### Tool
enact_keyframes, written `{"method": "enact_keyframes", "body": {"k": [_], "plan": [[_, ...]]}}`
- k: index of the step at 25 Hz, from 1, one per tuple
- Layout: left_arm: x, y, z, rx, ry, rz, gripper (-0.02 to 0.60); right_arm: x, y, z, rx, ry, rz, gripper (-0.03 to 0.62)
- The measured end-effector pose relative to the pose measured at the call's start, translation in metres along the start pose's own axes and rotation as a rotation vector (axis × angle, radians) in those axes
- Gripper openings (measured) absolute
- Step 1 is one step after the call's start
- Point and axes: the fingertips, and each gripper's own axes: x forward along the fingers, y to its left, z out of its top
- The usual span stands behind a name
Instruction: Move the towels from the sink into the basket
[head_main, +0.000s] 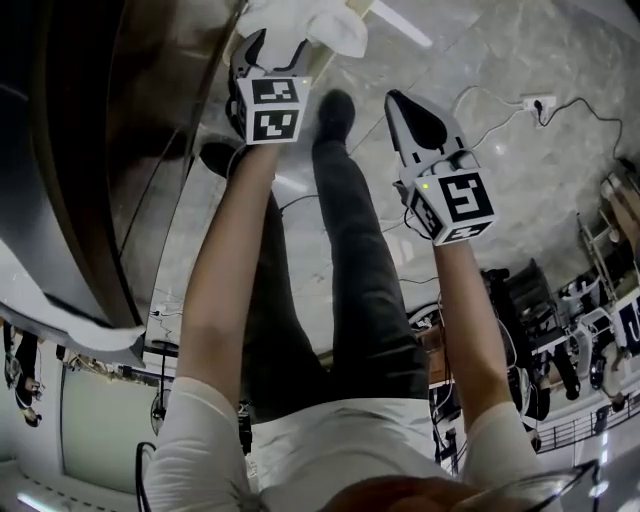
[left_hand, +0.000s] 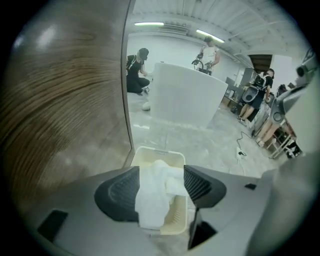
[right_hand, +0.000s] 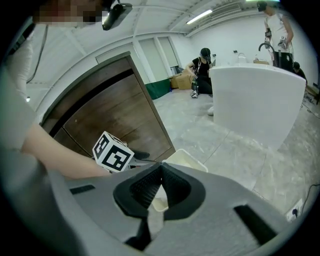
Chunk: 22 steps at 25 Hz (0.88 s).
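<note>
White towel (left_hand: 152, 197), cream basket (left_hand: 160, 151); the grey left gripper (left_hand: 161, 175) shows black ribbed pads (left_hand: 117, 192) and a black-and-white checked marker cube (head_main: 270, 108); brown wood-grain cabinet (left_hand: 65, 100), pale marbled floor (left_hand: 200, 142).

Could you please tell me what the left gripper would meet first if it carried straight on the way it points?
The left gripper points down into the cream basket. Apart from the white towel already between its jaws, that basket likely comes first, though depth is unclear.
</note>
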Motion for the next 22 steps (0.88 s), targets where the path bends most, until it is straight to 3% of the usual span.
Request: {"method": "enact_keyframes", "body": {"k": [10,17,22], "plan": [[-0.089,-0.014,0.026,-0.034,-0.009,-0.034,0.290,-0.038,0.033,0.058,-0.047,-0.038,-0.003,0.000],[-0.211,-0.036,0.084,-0.057,-0.066,-0.106,0.242,-0.100,0.095,0.122,-0.090,-0.029,0.030,0.000],[-0.304,-0.034,0.150,-0.073,-0.150,-0.112,0.198,-0.155,0.142,0.190,-0.116,-0.095,0.027,0.000]]}}
